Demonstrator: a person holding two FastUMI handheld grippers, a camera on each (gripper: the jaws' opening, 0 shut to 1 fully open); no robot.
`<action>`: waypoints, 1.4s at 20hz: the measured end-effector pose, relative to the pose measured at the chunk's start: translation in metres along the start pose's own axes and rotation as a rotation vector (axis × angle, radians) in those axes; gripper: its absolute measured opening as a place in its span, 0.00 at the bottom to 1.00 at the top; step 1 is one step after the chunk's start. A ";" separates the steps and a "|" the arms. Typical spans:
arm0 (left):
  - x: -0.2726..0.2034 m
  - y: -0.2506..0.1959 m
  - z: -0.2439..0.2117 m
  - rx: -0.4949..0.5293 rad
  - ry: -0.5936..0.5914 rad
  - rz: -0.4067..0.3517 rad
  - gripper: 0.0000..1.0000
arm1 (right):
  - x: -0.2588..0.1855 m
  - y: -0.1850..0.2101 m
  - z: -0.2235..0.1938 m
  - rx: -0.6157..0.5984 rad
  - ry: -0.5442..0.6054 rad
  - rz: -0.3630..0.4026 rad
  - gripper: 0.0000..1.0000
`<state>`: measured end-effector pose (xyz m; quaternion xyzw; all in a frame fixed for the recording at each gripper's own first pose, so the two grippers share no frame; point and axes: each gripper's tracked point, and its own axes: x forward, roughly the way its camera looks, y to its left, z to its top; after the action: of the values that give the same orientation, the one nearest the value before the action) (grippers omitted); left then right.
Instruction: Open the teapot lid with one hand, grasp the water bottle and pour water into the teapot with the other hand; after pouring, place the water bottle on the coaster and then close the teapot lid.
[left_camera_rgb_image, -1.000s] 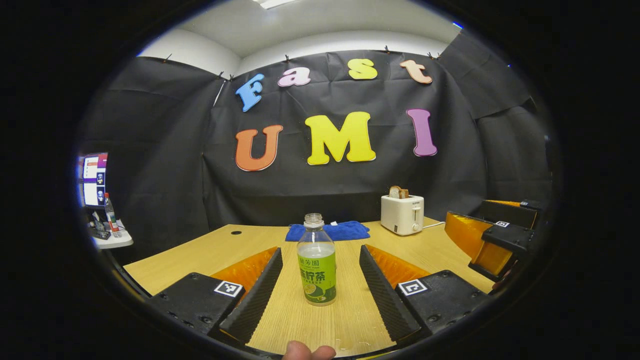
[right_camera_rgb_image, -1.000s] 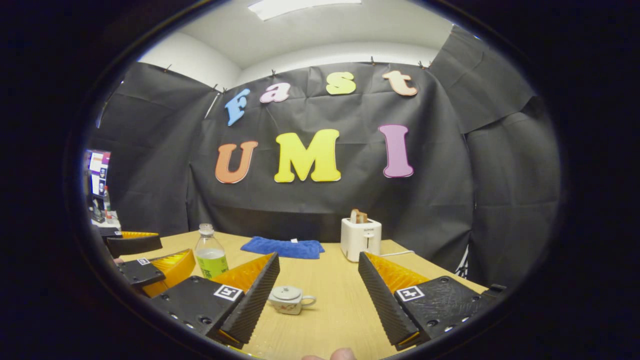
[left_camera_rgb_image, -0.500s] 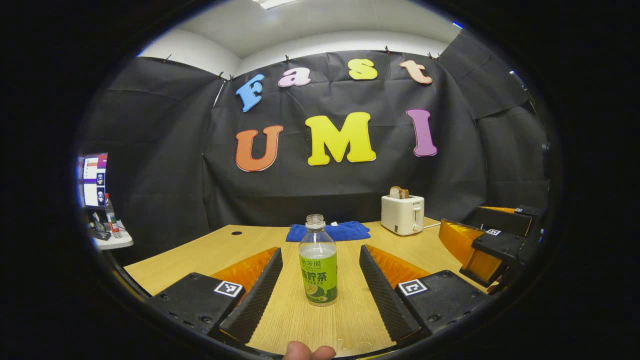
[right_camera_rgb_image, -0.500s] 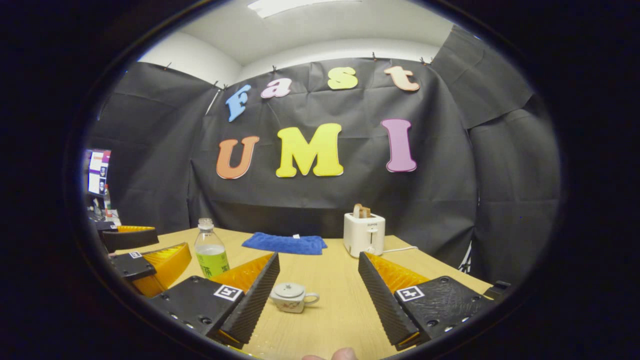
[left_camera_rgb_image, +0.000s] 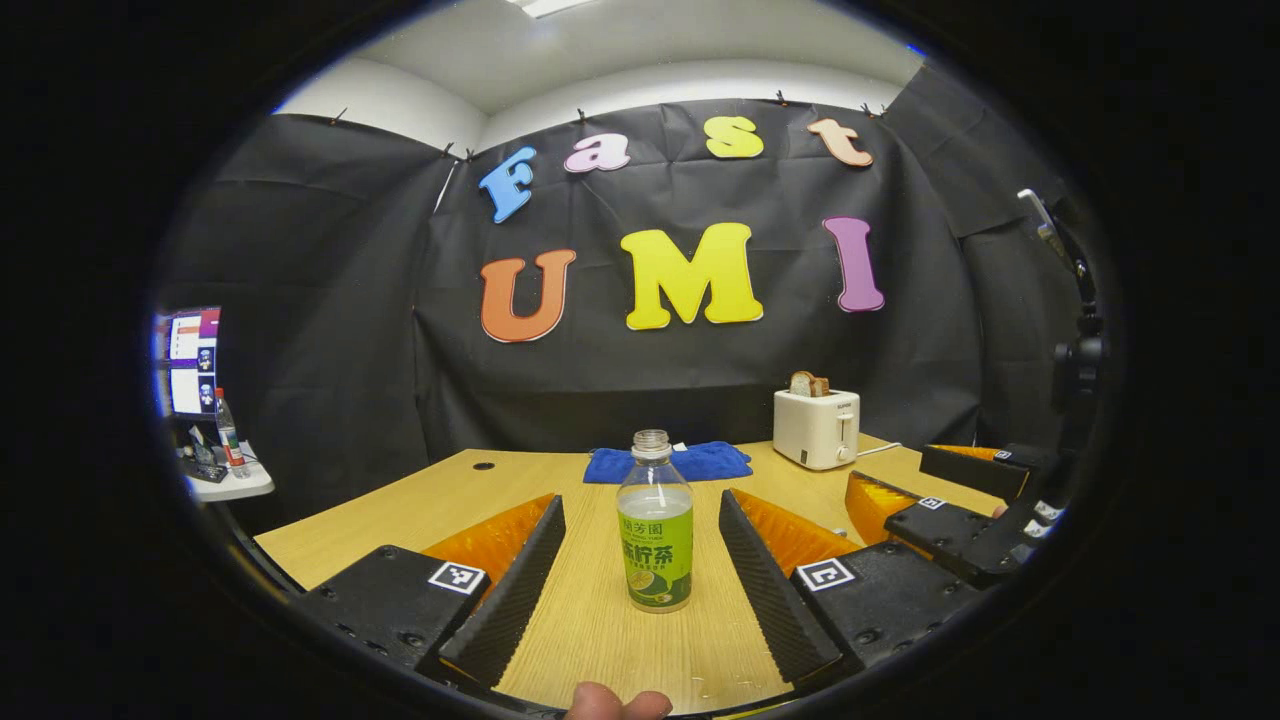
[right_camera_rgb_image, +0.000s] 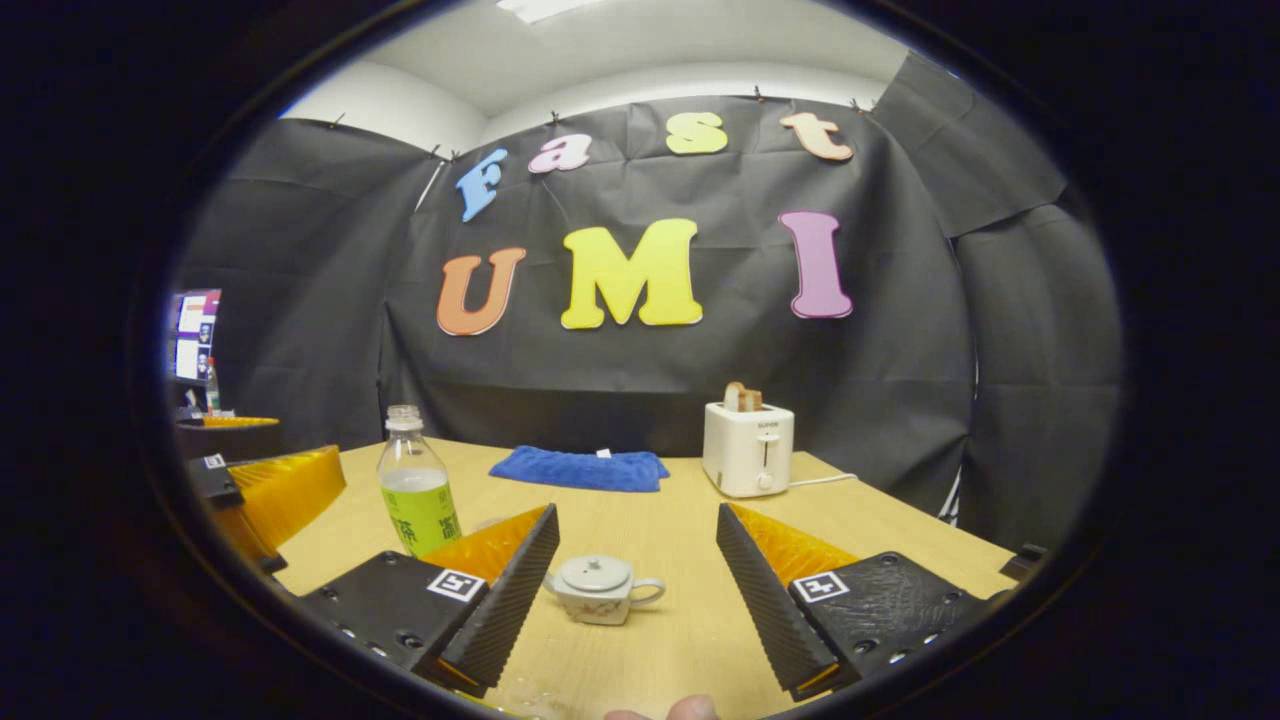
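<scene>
A: Where is the water bottle (left_camera_rgb_image: 655, 522)?

B: In the left gripper view it stands upright on the worktop (left_camera_rgb_image: 600, 640), at the lower centre of the frame, between the two fingers of the left gripper (left_camera_rgb_image: 640, 580). Neither finger touches it. It has no cap, and there is a green label on the lower half.

A: So the left gripper is not holding it?

B: No, its fingers are spread wide apart, with free space on each side of the bottle.

A: And the teapot (right_camera_rgb_image: 600, 588)?

B: In the right gripper view it sits low in the frame, a little left of centre, with the lid (right_camera_rgb_image: 593, 573) on top. The right gripper (right_camera_rgb_image: 640, 590) is wide open also, and the teapot is closer to the finger at the left side, not touching it.

A: What is behind them?

B: A blue cloth (right_camera_rgb_image: 582, 468) lies in the middle of the frame near the far edge of the worktop. At its right stands a white toaster (right_camera_rgb_image: 748, 449) with bread in it.
</scene>
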<state>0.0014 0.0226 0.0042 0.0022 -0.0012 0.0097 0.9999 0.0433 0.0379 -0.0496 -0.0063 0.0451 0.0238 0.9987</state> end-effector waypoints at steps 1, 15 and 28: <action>0.001 0.003 0.000 -0.004 0.001 0.006 0.97 | 0.006 0.003 -0.003 -0.004 0.009 0.005 0.95; 0.008 0.023 -0.012 -0.006 0.034 0.029 0.97 | 0.063 0.031 -0.050 -0.031 0.130 0.020 0.93; 0.011 0.029 -0.015 -0.011 0.046 0.038 0.97 | 0.080 0.032 -0.067 -0.034 0.200 0.012 0.49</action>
<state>0.0115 0.0518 -0.0107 -0.0037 0.0216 0.0289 0.9993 0.1157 0.0722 -0.1237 -0.0254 0.1441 0.0298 0.9888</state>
